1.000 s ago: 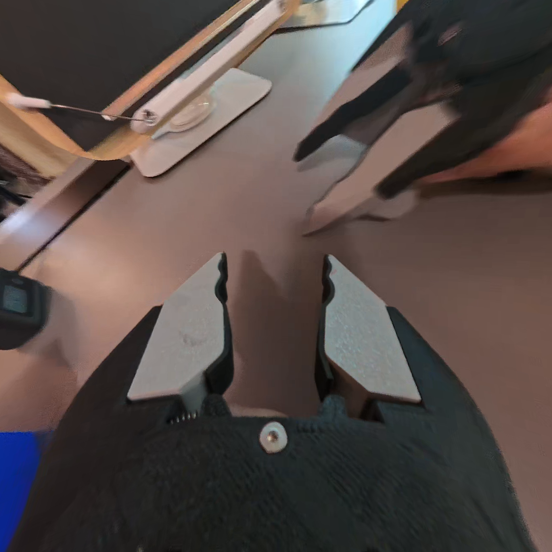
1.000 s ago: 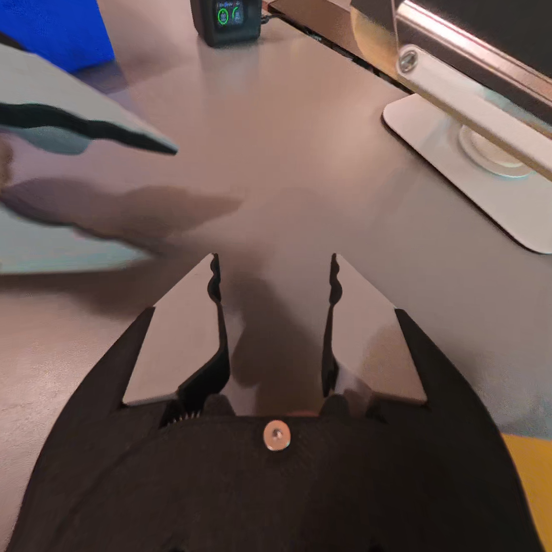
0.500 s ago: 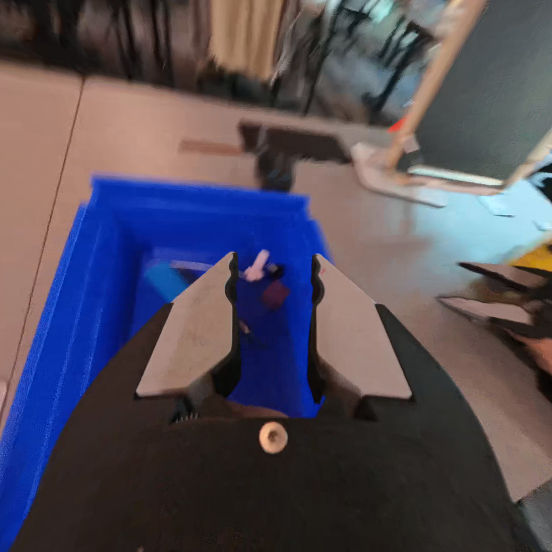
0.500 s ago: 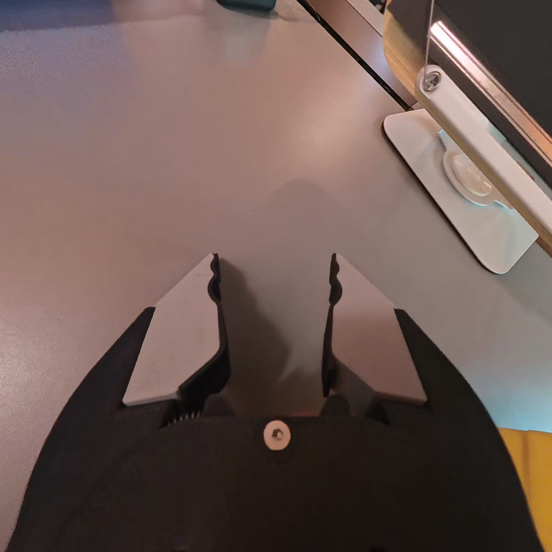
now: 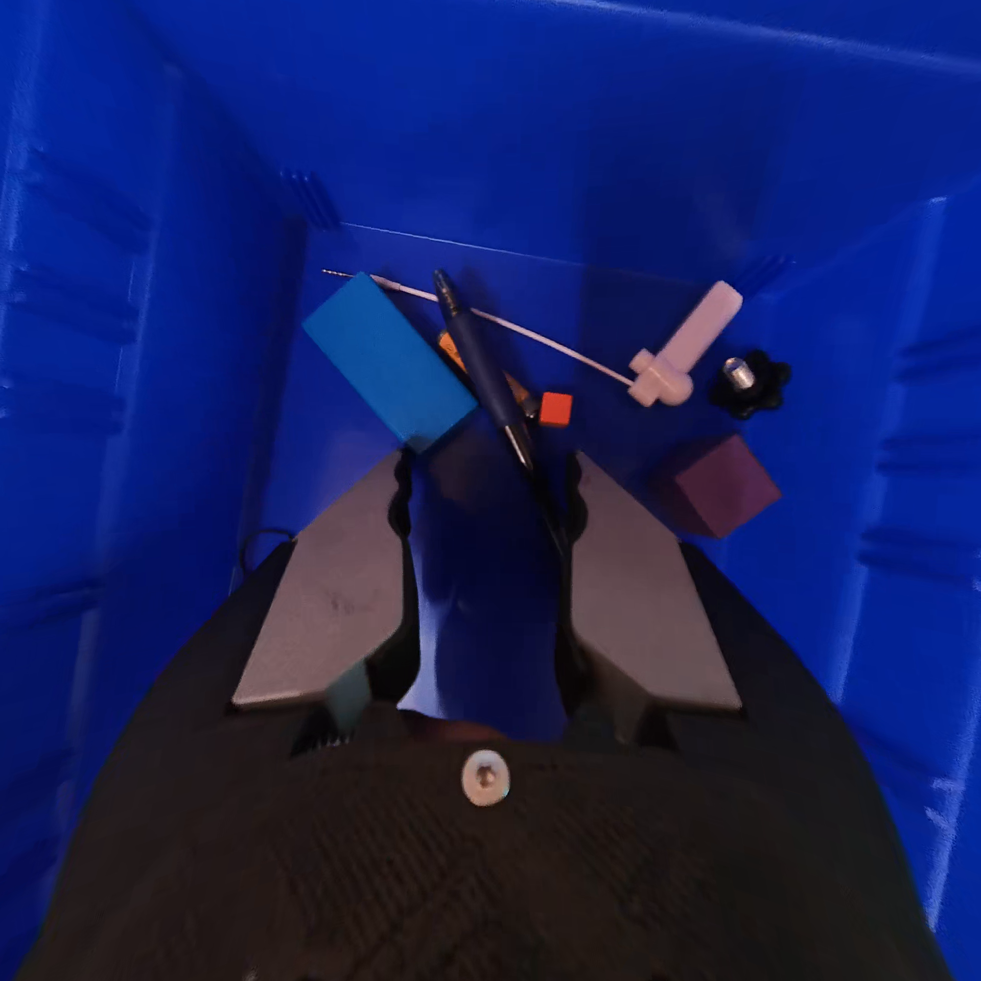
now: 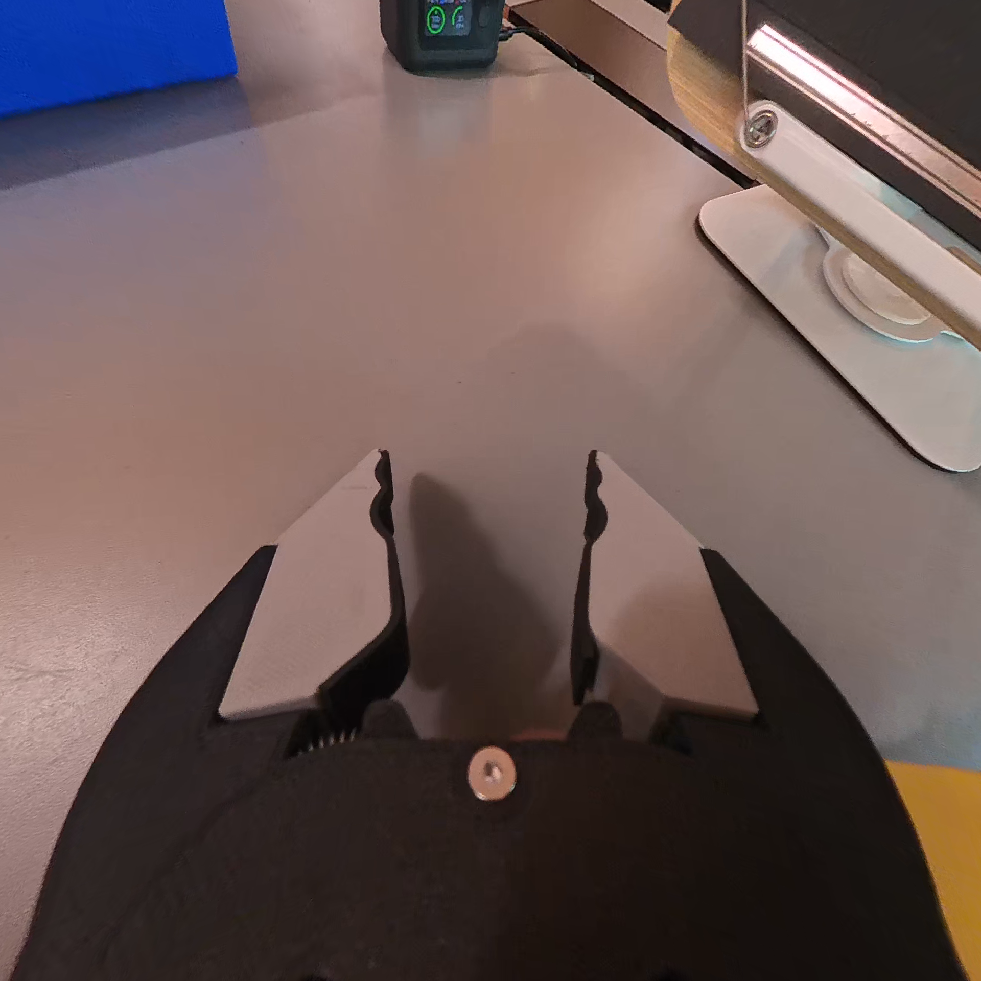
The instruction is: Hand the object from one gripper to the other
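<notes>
Two hand-held grippers are seen, each with its jaws spread and nothing held between them. The left hand-held gripper [image 5: 485,459] is lowered into a blue bin [image 5: 159,371], whose walls fill the left wrist view. On the bin floor, several small things are gathered just ahead of the fingertips: a light blue block [image 5: 387,363] at the left, a dark blue pen [image 5: 480,366] lying slantwise beside it with its tip near the right finger, and a small red cube [image 5: 556,409] just right of the pen. An orange item is partly hidden under the pen and cannot be identified. A thin metal rod [image 5: 531,337] is crossed by the pen and joined to a pale lilac handle [image 5: 685,345]; a black knob [image 5: 751,382] lies right of that, and a purple cube [image 5: 724,493] rests near the right finger. The right hand-held gripper [image 6: 488,459] is held low over a bare grey surface [image 6: 265,345], well apart from the bin, of which a corner is seen at upper left. A small black device with a lit screen [image 6: 446,32] stands at the far edge, and a white stand base [image 6: 849,318] lies at the right.
</notes>
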Demonstrator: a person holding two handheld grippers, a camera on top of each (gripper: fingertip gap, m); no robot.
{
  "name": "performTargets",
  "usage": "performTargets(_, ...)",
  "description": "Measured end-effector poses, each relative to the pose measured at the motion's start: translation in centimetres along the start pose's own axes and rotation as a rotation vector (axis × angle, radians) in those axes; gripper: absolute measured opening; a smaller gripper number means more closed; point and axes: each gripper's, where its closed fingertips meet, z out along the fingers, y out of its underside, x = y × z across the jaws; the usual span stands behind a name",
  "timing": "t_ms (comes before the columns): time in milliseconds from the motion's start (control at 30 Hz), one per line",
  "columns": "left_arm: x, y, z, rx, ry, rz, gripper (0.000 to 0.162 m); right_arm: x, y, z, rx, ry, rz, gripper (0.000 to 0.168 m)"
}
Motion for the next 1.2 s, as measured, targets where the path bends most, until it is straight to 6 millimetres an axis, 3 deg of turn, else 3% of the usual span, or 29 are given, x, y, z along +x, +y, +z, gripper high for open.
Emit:
performTargets(167, 0.1, 0.4, -0.3, -0.002, 0.015, 0.024, 0.029, -0.5, 0.2, 0.2, -0.017, -0.01, -0.033, 0.07)
performTargets(233, 0.5, 0.5, -0.3, 0.001, 0.016, 0.033, 0.024, -0.8, 0.2, 0.2, -0.021, -0.013, -0.051, 0.07)
performTargets(333, 1.6, 0.8, -0.5, 0.005, 0.036, 0.048, 0.032, -1.1, 0.3, 0.3, -0.031, -0.011, -0.08, 0.068)
performTargets(400, 2.3, 1.0, -0.6, 0.007, 0.049, 0.1, 0.011, -1.3, 0.4, 0.4, -0.037, -0.012, -0.097, 0.065)
performTargets(500, 1.4, 1.1, -0.8, -0.015, -0.029, 0.233, 0.008, -1.4, 0.5, 0.4, -0.043, -0.008, -0.113, 0.065)
performTargets(600, -1.4, -1.6, -3.0, 0.079, -0.201, 0.367, 0.007, -1.4, 0.4, 0.3, -0.037, -0.004, -0.116, 0.065)
performTargets(700, -1.5, -7.2, -8.8, 0.346, -0.208, 0.333, 0.007, -1.3, 0.4, 0.2, -0.029, -0.006, -0.106, 0.063)
performTargets(767, 1.7, -10.5, -14.4, 0.577, -0.105, 0.309, 0.007, -1.3, 0.4, 0.3, -0.035, -0.017, -0.092, 0.063)
performTargets(833, 7.9, -12.0, -20.1, 0.772, 0.097, 0.312, 0.007, -1.8, 0.1, 0.3, -0.02, -0.065, -0.068, 0.069)
performTargets(900, 15.7, -10.9, -23.7, 0.862, 0.342, 0.37, 0.007, -2.1, -0.5, 0.0, 0.021, -0.113, -0.031, 0.07)
performTargets(933, 19.5, -9.8, -24.4, 0.888, 0.456, 0.409, 0.007, -2.1, -0.8, -0.2, 0.043, -0.129, -0.014, 0.07)
performTargets(1000, 25.4, -7.5, -22.7, 0.892, 0.539, 0.496, 0.006, -2.1, -1.4, -0.8, 0.095, -0.149, 0.01, 0.07)
performTargets(1067, 29.2, -6.0, -18.6, 0.866, 0.52, 0.579, 0.007, -2.0, -2.1, -1.6, 0.161, -0.16, 0.02, 0.068)
performTargets(1133, 31.7, -5.1, -14.9, 0.833, 0.547, 0.603, 0.007, -2.1, -2.7, -2.3, 0.216, -0.164, 0.016, 0.065)
performTargets(1200, 33.1, -4.8, -12.6, 0.845, 0.626, 0.599, 0.007, -2.0, -2.9, -2.6, 0.245, -0.16, 0.01, 0.065)
